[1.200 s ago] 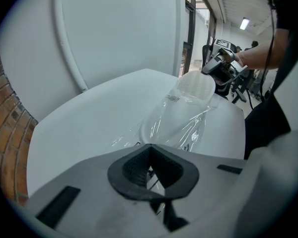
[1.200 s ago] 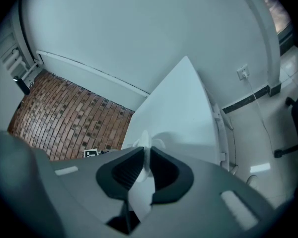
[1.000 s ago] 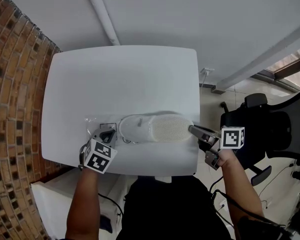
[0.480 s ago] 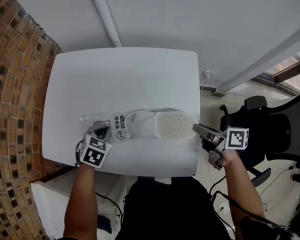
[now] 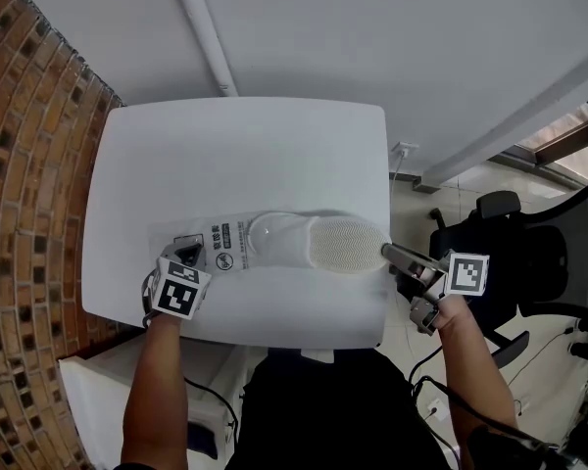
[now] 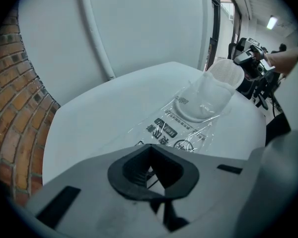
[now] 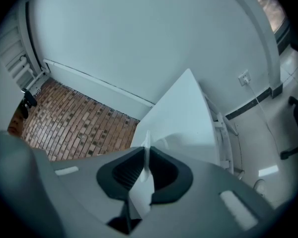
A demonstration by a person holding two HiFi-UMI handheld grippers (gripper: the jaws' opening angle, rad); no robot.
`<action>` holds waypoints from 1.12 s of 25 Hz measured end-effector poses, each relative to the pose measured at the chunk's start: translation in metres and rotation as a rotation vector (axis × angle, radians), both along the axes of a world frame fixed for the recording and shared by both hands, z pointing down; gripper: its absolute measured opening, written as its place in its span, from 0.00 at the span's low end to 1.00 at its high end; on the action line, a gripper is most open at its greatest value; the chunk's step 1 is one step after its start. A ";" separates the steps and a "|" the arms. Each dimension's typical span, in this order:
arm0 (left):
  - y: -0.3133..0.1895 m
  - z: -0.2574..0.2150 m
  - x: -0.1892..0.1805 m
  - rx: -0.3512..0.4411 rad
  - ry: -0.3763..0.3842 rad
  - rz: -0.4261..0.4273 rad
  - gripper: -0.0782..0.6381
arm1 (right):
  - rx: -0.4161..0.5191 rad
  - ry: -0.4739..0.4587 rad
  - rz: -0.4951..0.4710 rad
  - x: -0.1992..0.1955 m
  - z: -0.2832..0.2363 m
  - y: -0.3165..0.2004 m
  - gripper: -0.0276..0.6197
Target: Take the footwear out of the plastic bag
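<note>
Slipper (image 5: 318,245): light and soft; take it by the sole edge.
Right gripper (image 5: 390,254): your jaws, just closing, clamp that edge.
Left gripper (image 5: 188,253): pinches the slippery plastic bag (image 5: 220,248).

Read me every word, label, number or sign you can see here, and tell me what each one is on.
No text here is clear enough to quote.
On the plastic bag: several black printed lines and round symbols, too small and blurred to read.
On the marker cubes: black-and-white square patterns, no letters or numbers.
On the slipper: no print visible.
</note>
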State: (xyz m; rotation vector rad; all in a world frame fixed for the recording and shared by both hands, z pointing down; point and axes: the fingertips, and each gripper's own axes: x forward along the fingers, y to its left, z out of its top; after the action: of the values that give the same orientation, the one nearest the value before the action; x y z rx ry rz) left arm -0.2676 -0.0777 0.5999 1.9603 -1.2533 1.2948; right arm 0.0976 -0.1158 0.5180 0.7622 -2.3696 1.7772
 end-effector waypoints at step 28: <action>-0.077 0.004 -0.030 -0.002 0.182 -0.439 0.12 | 0.106 -0.187 0.092 0.037 -0.097 0.002 0.09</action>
State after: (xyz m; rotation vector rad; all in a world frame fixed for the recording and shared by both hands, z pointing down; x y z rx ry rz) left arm -0.2981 -0.1543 0.6044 1.6330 -1.4793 0.8790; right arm 0.1346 -0.1135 0.4214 0.7605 -2.6065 1.8456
